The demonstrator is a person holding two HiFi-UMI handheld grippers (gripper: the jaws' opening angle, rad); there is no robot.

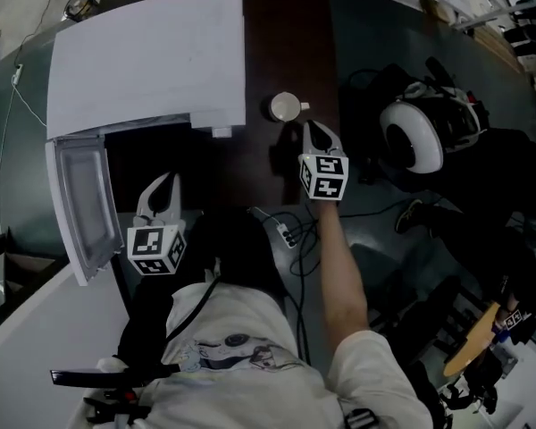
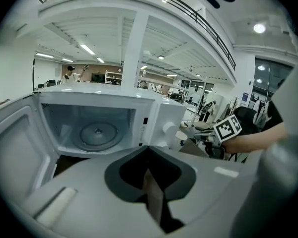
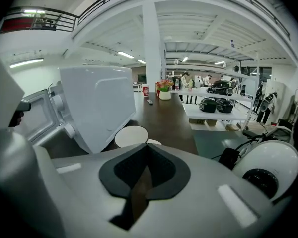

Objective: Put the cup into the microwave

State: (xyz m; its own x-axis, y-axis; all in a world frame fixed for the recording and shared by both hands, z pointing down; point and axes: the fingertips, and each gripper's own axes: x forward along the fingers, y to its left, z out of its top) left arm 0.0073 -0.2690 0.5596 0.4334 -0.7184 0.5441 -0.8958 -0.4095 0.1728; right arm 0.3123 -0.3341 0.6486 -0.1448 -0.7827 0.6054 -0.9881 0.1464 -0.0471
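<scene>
A white cup (image 1: 284, 107) stands on the dark table, just right of the white microwave (image 1: 152, 61), whose door (image 1: 80, 204) hangs open to the left. My right gripper (image 1: 311, 130) is shut and empty, just short of the cup and slightly to its right; in the right gripper view the cup (image 3: 130, 136) sits right beyond the closed tips (image 3: 146, 148). My left gripper (image 1: 165, 181) is shut and holds nothing. It points into the open cavity, where the glass turntable (image 2: 97, 133) shows past the tips (image 2: 149, 150). The cup (image 2: 181, 135) appears small beside the microwave.
A white and black helmet-like device (image 1: 420, 132) lies on dark bags at the right, beyond the table edge. A cable with a small plug block (image 1: 286, 232) runs near the front of the table. The person's body fills the lower middle.
</scene>
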